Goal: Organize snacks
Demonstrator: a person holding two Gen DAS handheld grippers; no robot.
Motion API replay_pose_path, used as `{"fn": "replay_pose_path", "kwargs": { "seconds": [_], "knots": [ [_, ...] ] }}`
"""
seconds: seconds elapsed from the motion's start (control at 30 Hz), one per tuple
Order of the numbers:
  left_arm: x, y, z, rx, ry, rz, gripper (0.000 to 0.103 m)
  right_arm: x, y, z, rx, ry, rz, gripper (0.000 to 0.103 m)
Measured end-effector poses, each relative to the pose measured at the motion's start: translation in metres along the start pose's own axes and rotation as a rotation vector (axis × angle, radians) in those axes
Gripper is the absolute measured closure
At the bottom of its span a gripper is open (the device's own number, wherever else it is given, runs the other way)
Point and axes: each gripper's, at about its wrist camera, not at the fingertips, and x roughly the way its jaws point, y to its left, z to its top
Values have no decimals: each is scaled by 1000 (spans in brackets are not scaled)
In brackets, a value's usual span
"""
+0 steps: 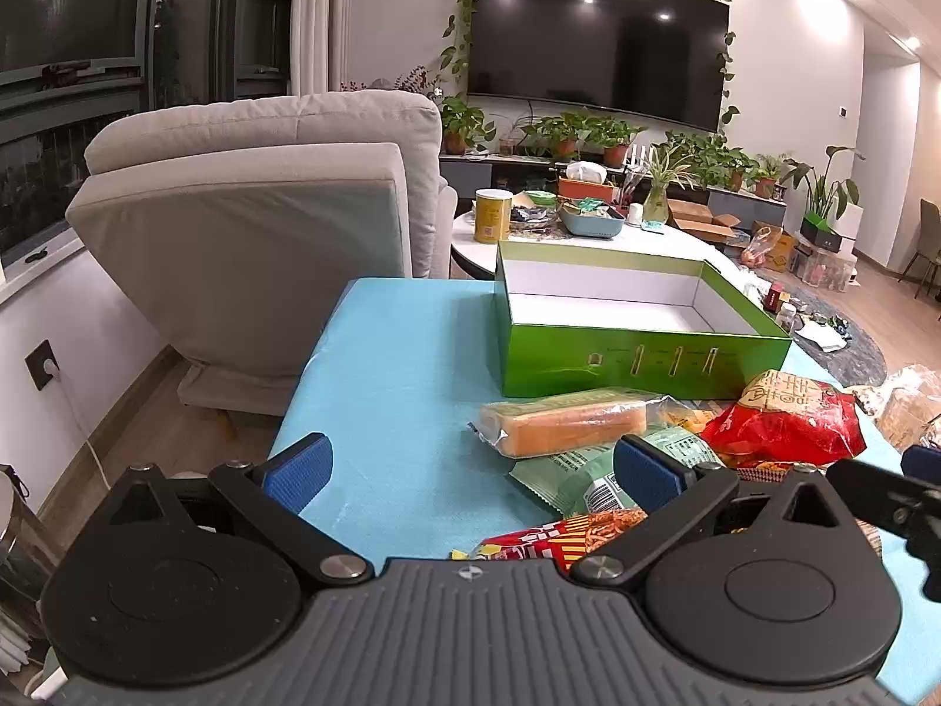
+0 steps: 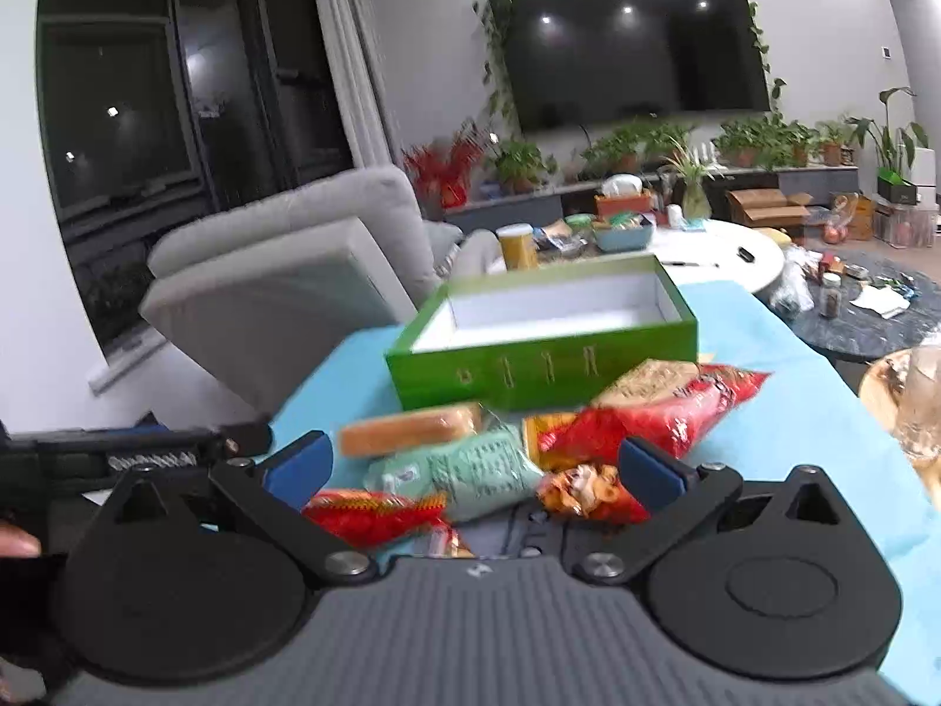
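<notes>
Right wrist view alone: fingertip (image 2: 17, 544) at left edge; both claws wide, empty.

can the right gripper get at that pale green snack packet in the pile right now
Probably yes. The right gripper is open, holding nothing, and the pale green packet lies between its pads, on top of the pile, with nothing covering it.

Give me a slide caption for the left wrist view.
Open left gripper hovers over snack packets before an empty green box on the blue tablecloth.
</notes>
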Motion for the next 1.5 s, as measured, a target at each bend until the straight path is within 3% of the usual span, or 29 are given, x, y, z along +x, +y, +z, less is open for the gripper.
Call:
{"fn": "replay_pose_path", "kwargs": {
  "seconds": [0.2,0.43,0.67,0.8,1.5],
  "knots": [
    [2,3,0,-11,4,-17,1,-2,-3,-1,76,-11,-127,17],
    [3,2,1,-3,5,-28,1,-6,-18,3,111,-29,9,17],
    [3,2,3,-11,-7,-41,1,-8,-16,6,68,-81,-33,17],
    [3,1,4,-12,-4,-48,1,-9,-15,7,47,-80,1,17],
    [14,0,2,-19,20,-40,1,5,-16,9,68,-5,23,17]
  ]
}}
